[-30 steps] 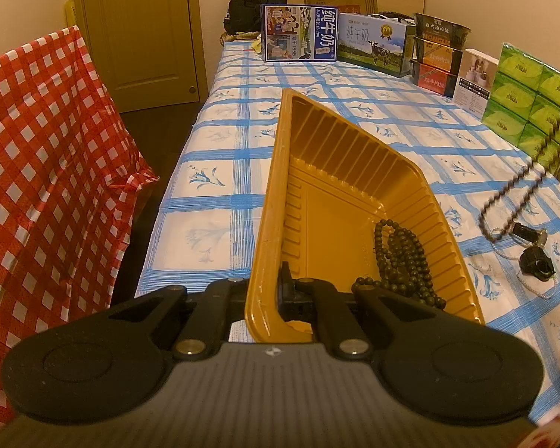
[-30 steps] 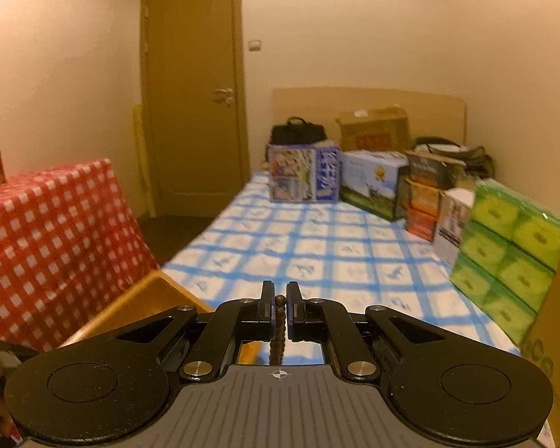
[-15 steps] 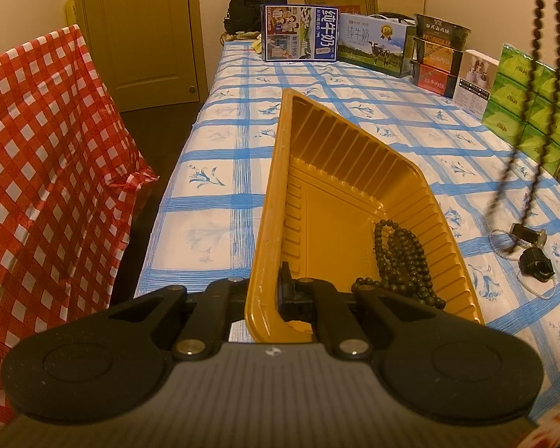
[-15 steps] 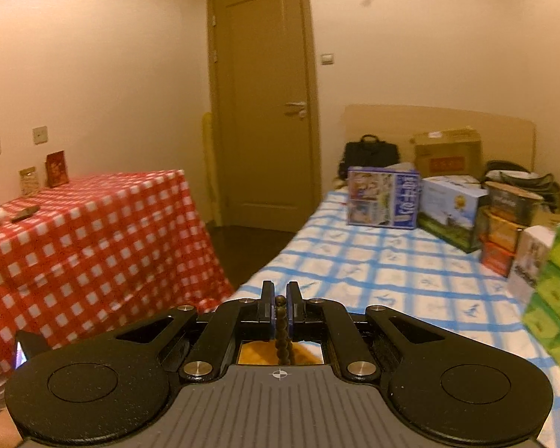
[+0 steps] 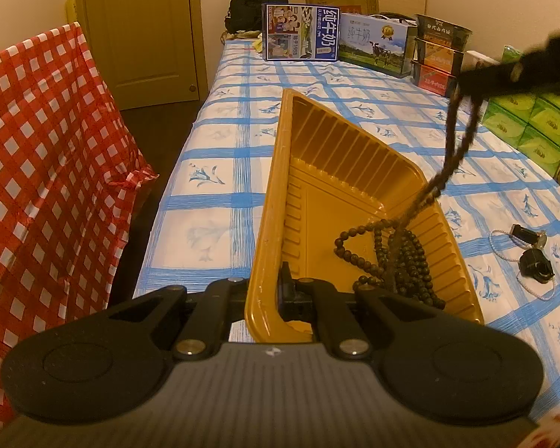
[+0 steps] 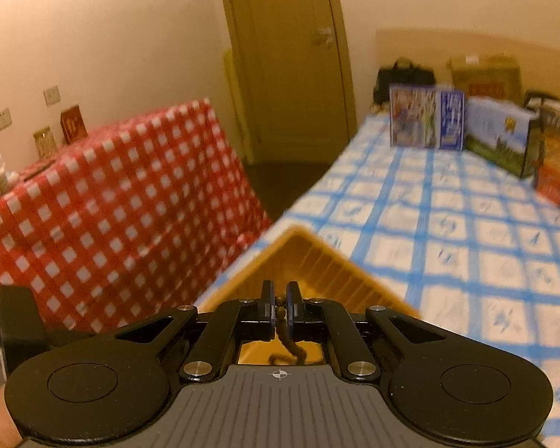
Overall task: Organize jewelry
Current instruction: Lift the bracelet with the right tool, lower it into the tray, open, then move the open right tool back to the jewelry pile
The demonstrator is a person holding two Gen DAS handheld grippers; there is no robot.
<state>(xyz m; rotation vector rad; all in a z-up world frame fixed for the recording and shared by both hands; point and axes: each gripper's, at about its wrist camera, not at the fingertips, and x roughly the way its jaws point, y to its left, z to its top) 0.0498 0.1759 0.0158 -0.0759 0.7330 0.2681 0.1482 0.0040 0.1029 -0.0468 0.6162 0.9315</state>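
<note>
Yellow plastic makes up the tray [image 5: 354,171], which lies on the blue-checked surface [image 5: 235,142] and serves as the landmark. At its near rim, the left gripper [image 5: 276,298] has its jaws clamped on the tray wall. Above the tray's right side, the right gripper [image 6: 279,311] has its jaws closed on a dark bead necklace [image 5: 451,149], whose lower end hangs into the tray onto a heap of dark beads [image 5: 403,257]. Right of the tray, apart from it, lie a watch [image 5: 526,233] and a thin white chain [image 5: 504,250]. Left of the tray stands a red-checked cloth [image 5: 48,171].
</note>
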